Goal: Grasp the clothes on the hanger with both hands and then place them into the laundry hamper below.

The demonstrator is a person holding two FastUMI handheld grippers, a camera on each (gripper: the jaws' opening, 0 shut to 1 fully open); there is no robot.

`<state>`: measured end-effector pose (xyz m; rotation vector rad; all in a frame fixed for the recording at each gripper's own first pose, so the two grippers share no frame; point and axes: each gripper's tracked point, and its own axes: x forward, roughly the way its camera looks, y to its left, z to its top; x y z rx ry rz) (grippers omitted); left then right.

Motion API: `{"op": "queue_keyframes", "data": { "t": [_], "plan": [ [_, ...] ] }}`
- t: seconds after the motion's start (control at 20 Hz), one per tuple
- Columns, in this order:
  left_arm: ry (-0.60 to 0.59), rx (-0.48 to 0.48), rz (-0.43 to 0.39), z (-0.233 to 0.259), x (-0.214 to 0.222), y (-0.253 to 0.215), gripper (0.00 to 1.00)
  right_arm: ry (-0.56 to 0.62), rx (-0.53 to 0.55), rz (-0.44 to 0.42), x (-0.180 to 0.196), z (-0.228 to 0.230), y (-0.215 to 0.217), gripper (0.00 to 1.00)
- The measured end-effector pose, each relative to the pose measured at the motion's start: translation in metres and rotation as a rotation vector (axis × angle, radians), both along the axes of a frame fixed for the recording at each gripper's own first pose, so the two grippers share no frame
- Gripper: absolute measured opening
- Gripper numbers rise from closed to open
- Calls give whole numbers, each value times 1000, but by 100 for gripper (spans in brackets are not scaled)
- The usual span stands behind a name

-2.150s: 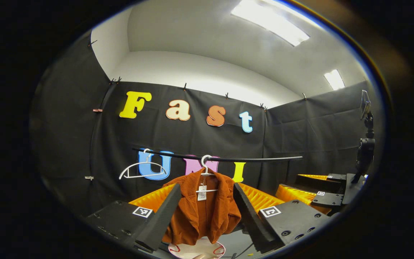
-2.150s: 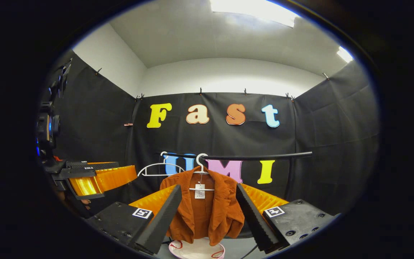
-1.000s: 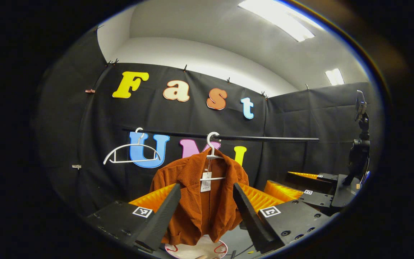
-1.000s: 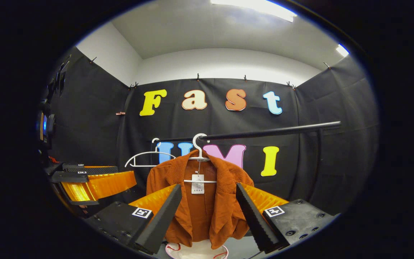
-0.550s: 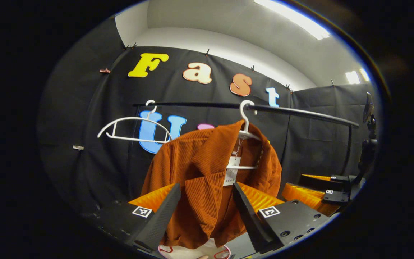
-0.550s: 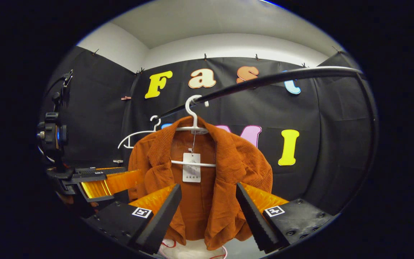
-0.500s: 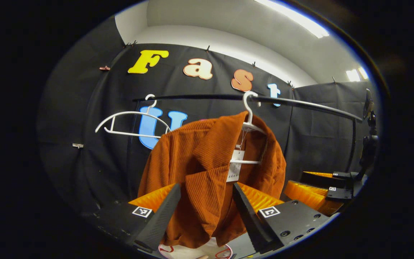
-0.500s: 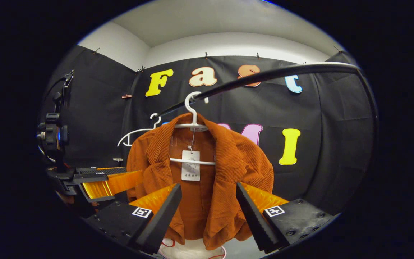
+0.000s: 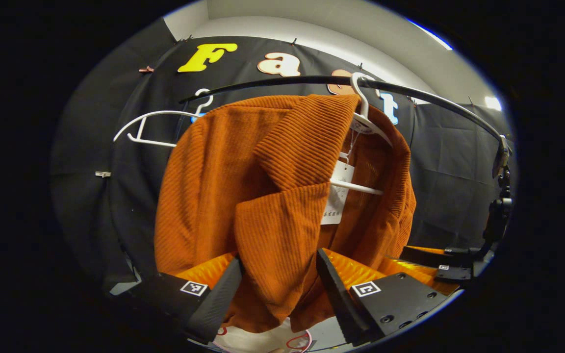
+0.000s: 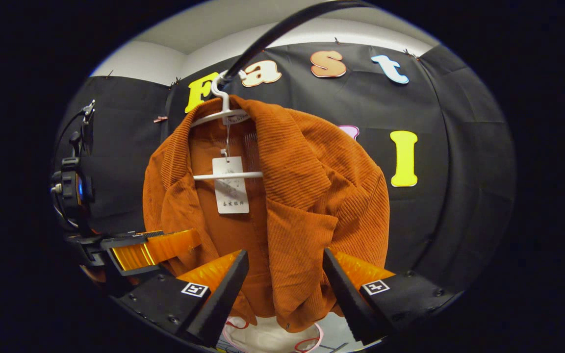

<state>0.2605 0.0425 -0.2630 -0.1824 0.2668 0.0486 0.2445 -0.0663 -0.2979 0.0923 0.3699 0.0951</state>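
Clothes here means one rust corduroy jacket (image 9: 263, 196), its front panel hanging between the spread fingers of the left hand-held gripper (image 9: 277, 287); the right hand-held gripper (image 10: 285, 289) stands equally open around the other front panel (image 10: 307, 235). Neither presses the cloth yet. It drapes on a white hanger (image 10: 223, 110) hooked over the black rail (image 9: 410, 90), above the white hamper (image 10: 272, 338). Soft, light, ribbed fabric should pinch easily; taking each lapel edge looks best

Left gripper (image 9: 278, 294): fingers spread wide, pointing forward and a bit up.
Right gripper (image 10: 285, 289): fingers spread wide too, beside the left one.
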Motion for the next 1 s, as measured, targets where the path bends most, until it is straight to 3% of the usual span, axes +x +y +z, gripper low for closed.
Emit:
{"op": "queue_keyframes", "data": {
  "t": [0.15, 0.3, 0.5, 0.65, 0.85, 0.9, 0.95, 1.0],
  "plan": [
    [4, 23, -31, -4, 12, -16, 87, 42, 27, -14, 8, -17, -2, 98],
    [17, 24, -20, -8, 20, -19, 91, 73, 29, -36, 12, -29, -11, 98],
    [13, 22, 57, -6, 27, 2, 91, 80, 79, -19, 22, -32, 0, 98],
    [4, 41, 154, -5, 26, 18, 88, 28, 35, 21, 40, -30, 17, 98],
    [-39, 66, 229, 5, 29, 28, 87, -1, 5, 0, 61, -31, 3, 98],
    [-31, 65, 247, 4, 29, 33, 86, -6, 9, -13, 64, -29, -4, 96],
    [-14, 59, 260, 0, 30, 38, 83, -11, 3, -18, 69, -27, -12, 85],
    [0, 56, 278, -2, 28, 42, 64, -11, -8, -4, 71, -28, -15, 77]
  ]
}}
